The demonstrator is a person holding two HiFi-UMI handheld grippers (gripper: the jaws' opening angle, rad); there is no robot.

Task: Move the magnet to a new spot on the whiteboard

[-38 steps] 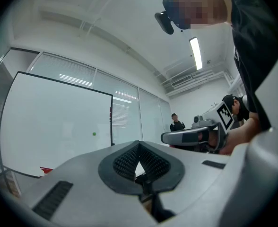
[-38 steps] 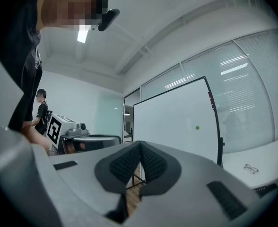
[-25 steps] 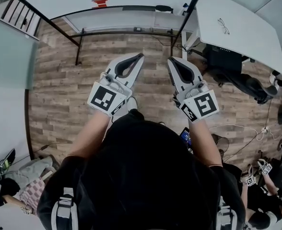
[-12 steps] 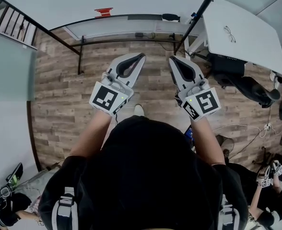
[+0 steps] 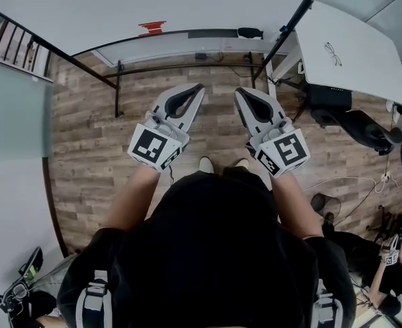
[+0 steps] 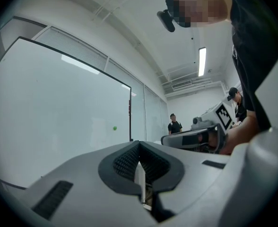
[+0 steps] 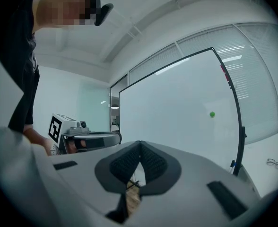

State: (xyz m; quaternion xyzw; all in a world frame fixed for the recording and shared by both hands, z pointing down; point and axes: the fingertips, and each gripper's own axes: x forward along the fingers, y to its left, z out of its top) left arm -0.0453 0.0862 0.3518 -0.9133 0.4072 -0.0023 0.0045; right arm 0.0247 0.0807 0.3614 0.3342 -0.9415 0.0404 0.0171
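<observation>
A small green magnet sticks to the whiteboard near its right side; in the left gripper view the magnet is a green dot on the same whiteboard. In the head view the whiteboard is seen from above as a pale strip ahead of me. My left gripper and right gripper are held side by side above the wooden floor, both shut with tips touching and nothing between them. Both are well short of the board.
The board's black stand legs reach onto the wooden floor. A white desk with glasses on it and a black chair stand at the right. People stand or sit around the room's edges.
The view has shifted forward: the whiteboard and desk sit lower in the head view, and my feet now show. Both grippers stay shut, side by side.
</observation>
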